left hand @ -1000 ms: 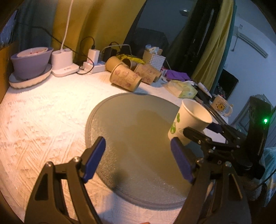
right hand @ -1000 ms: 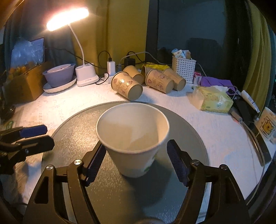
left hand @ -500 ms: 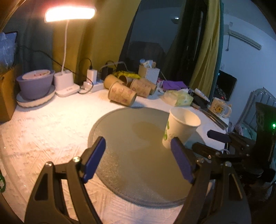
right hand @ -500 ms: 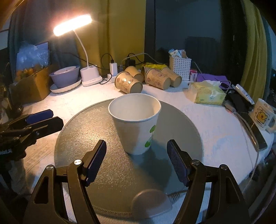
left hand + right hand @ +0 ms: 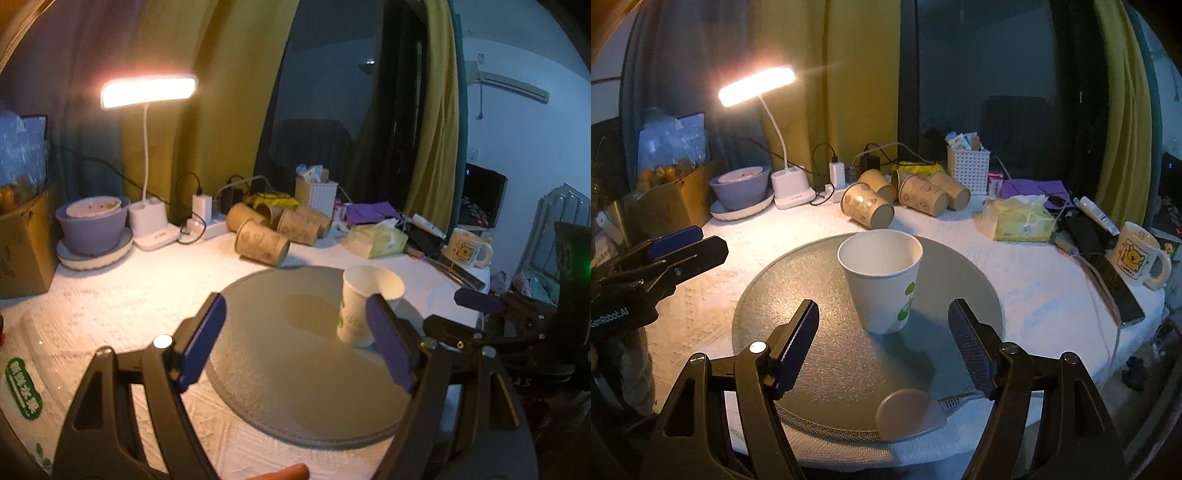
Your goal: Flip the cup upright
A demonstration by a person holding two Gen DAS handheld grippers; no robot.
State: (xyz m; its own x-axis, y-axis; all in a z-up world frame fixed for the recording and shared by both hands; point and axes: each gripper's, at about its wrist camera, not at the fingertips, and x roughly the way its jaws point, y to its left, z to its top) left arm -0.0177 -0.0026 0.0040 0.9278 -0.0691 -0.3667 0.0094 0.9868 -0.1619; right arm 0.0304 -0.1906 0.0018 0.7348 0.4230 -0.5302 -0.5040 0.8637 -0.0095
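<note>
R gripper (image 5: 882, 347) fingers (image 5: 796, 345) spread wide, nothing held; L gripper (image 5: 295, 341) same, wide apart, empty. Landmark = round grey mat (image 5: 820, 295) on white tablecloth (image 5: 1034, 288). Desk lamp (image 5: 757, 86) lit, behind mat to the L. Tissue pack (image 5: 1019, 219) behind mat to the R. Brown paper cups (image 5: 868, 210) lie on their sides just behind mat. White paper cup (image 5: 882, 278) stands upright on mat, mouth up, green print on side; clear of both grippers' pads. Mug (image 5: 1141, 254) off mat, far R.
</note>
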